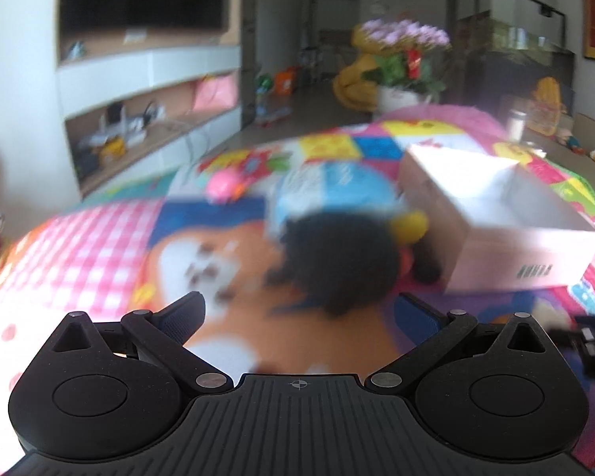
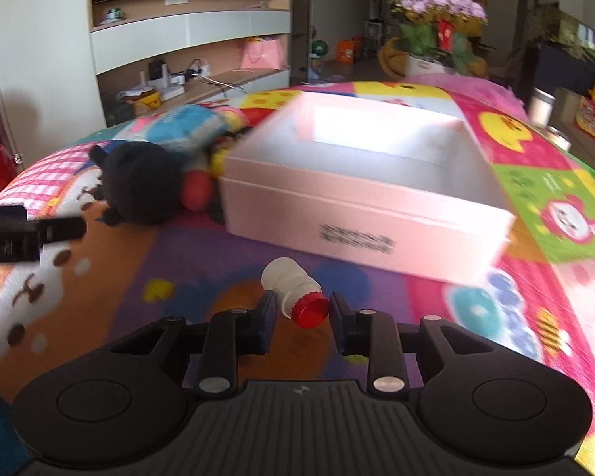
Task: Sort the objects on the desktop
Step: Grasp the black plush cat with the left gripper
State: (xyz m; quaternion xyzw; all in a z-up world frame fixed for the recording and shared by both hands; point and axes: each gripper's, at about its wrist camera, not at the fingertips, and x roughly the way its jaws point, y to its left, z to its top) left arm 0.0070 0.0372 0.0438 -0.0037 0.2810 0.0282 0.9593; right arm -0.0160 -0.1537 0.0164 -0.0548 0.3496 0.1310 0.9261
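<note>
The right tool [image 2: 302,313] had closed narrowly on a small white bottle with a red cap [image 2: 293,291], gripped near the cap just before the white box [image 2: 361,214]. Held so far off-centre, it could have pivoted and dropped. The left tool [image 1: 299,309] stood wide and empty near a black plush toy [image 1: 337,258] on the patterned table cover [image 1: 99,238].
</note>
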